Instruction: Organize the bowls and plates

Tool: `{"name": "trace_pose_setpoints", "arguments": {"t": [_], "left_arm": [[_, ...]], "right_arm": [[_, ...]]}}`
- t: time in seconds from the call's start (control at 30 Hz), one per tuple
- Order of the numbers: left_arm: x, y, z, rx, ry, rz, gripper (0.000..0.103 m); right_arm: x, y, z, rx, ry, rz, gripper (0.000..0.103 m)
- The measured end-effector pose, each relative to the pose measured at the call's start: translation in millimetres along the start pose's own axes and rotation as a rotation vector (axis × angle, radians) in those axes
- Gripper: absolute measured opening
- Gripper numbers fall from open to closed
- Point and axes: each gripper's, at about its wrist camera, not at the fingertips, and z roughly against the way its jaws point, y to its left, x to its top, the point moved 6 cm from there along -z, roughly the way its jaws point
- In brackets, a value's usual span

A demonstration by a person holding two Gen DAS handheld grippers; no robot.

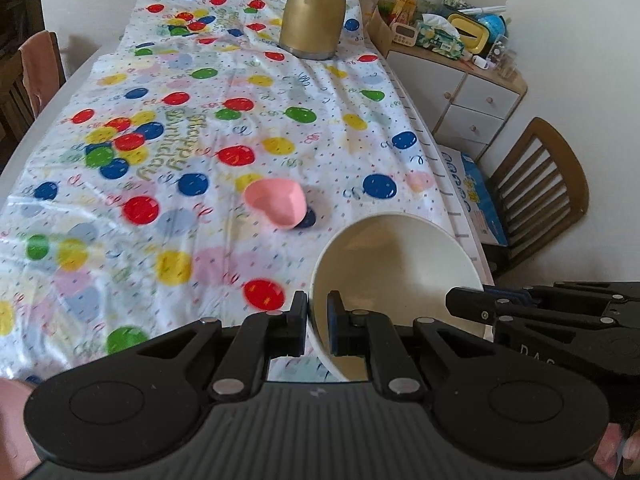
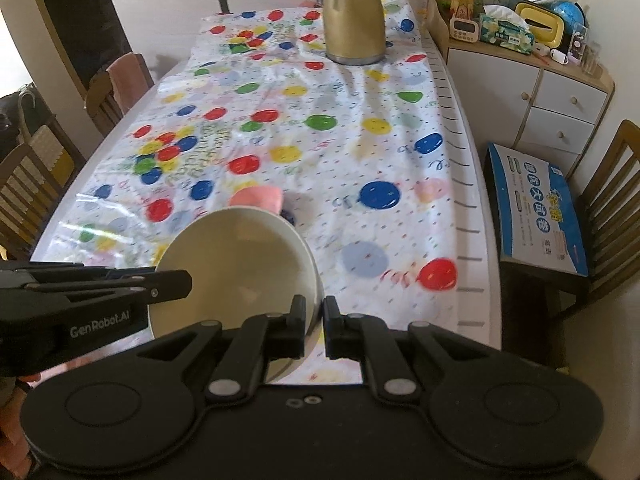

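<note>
Both tools, the left tool [image 1: 318, 322] and right tool [image 2: 314, 326], clamp opposite rims of the white bowl [image 1: 396, 264], sharing its weight above the table [image 1: 200, 120].

Two wrist cameras look steeply down along their grippers, close above a balloon-print table [image 1: 120, 216]. Both views share the white bowl [image 1: 396, 256] and gold jug [image 2: 352, 20].
</note>
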Motion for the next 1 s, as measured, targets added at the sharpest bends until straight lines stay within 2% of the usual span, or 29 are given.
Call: {"name": "trace_pose_setpoints", "arguments": {"t": [0.5,0.73,1.0], "left_arm": [[-63.2,47.1,75.2,-0.022,-0.009,-0.045,0.010],[-94.6,54.6,88.5,-0.039,0.019,-0.080,0.010],[-126.7,59.3,84.3,-0.047,0.071,-0.101,0.010]], "right_arm": [[-62.4,79.1,49.9,-0.006,-0.026,-0.028,0.007],[-97.3,95.2,58.3,-0.007,0.004,-0.065,0.007],[-131.8,102.7,55.4,-0.011,0.049,-0.103,0.007]]}}
